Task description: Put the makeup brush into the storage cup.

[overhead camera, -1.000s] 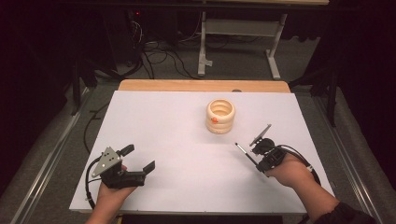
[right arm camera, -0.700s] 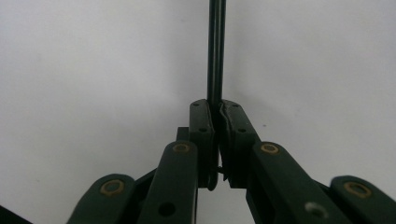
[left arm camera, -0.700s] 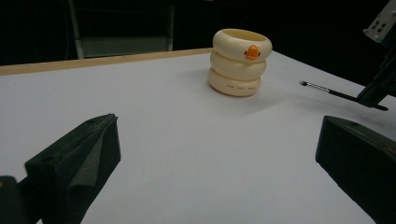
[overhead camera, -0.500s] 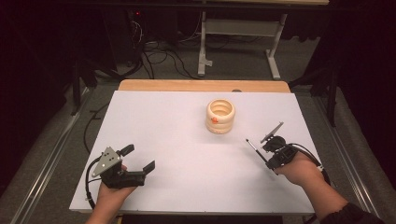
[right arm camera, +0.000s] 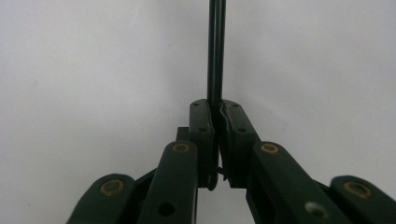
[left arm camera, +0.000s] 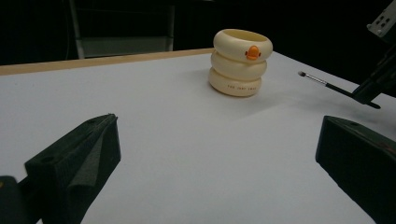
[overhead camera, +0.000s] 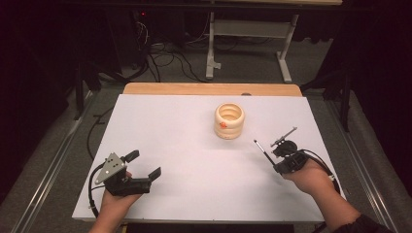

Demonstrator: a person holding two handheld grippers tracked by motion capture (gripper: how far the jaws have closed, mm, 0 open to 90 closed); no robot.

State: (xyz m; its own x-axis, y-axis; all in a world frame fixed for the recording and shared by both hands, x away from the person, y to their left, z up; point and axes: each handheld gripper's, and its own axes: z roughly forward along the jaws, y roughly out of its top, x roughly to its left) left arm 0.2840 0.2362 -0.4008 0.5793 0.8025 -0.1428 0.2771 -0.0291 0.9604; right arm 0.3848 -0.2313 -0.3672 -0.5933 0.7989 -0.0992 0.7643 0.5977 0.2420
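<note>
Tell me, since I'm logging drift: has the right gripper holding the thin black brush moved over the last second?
Yes. The right gripper has slid right, away from the cream ringed holder.

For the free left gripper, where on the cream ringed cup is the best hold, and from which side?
Probably one wall of the cup, taken from above: it stands upright with its mouth open, so one jaw can go inside and one outside. The stacked rings bulge, so a side grip could slip. The left gripper is open, and white table lies between them.
</note>
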